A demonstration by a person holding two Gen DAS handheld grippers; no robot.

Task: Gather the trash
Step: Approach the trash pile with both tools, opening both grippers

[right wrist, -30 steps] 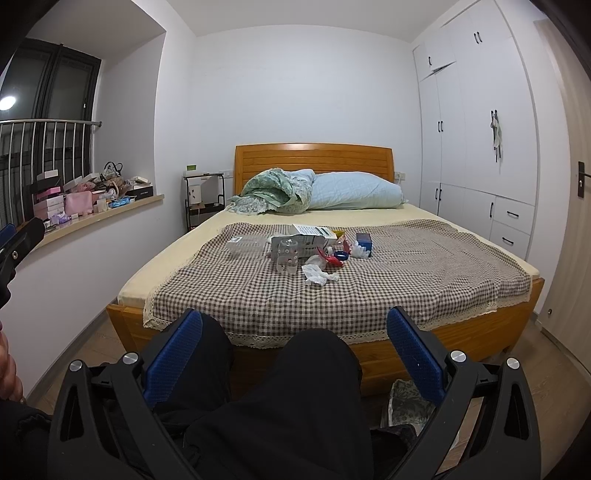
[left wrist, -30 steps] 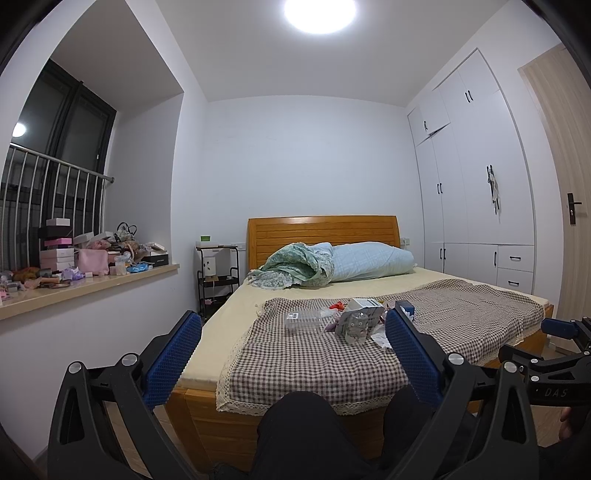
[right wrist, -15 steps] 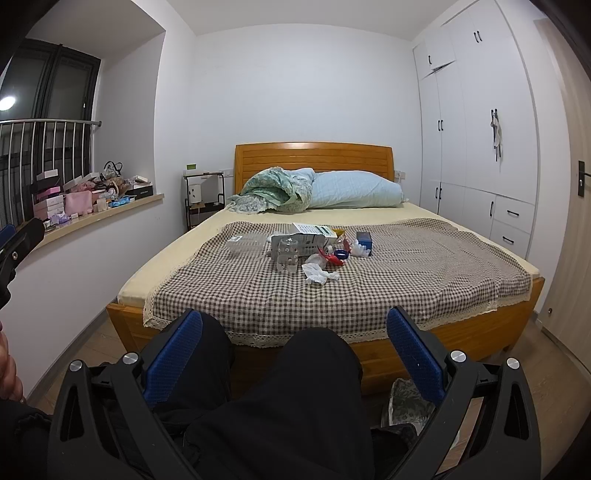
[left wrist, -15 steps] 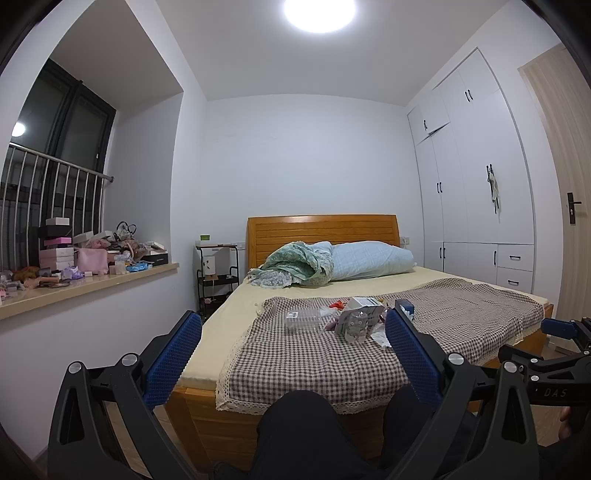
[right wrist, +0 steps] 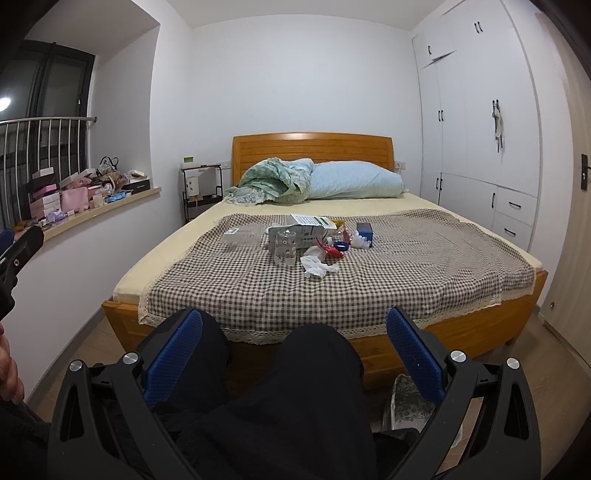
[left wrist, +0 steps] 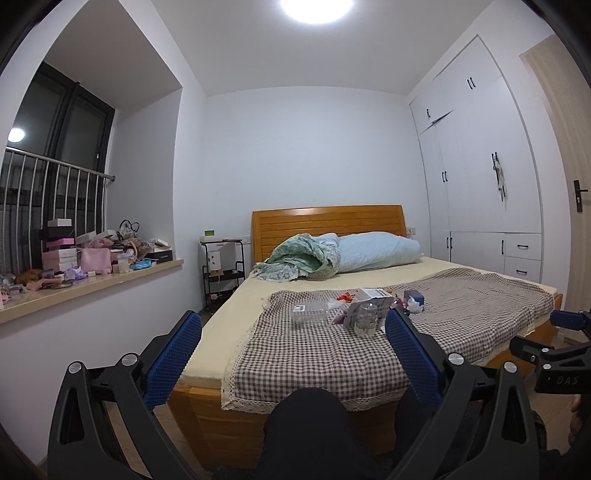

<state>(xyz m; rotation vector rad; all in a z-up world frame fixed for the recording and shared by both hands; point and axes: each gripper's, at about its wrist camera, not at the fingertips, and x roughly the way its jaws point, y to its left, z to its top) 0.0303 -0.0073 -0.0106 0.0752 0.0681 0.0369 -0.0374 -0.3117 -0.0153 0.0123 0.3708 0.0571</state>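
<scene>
Clear plastic box (right wrist: 242, 236) looks empty, white carton (right wrist: 304, 230) beside, checked cloth (right wrist: 406, 266)

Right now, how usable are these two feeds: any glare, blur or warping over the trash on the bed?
Left wrist view: the ceiling light blows out at the top edge, but the trash pile stays evenly lit and sharp. Right wrist view: no lamp in frame, and the crumpled tissue is crisp. Both views: fisheye bends the wardrobe and walls near the edges, with dark corners.
</scene>
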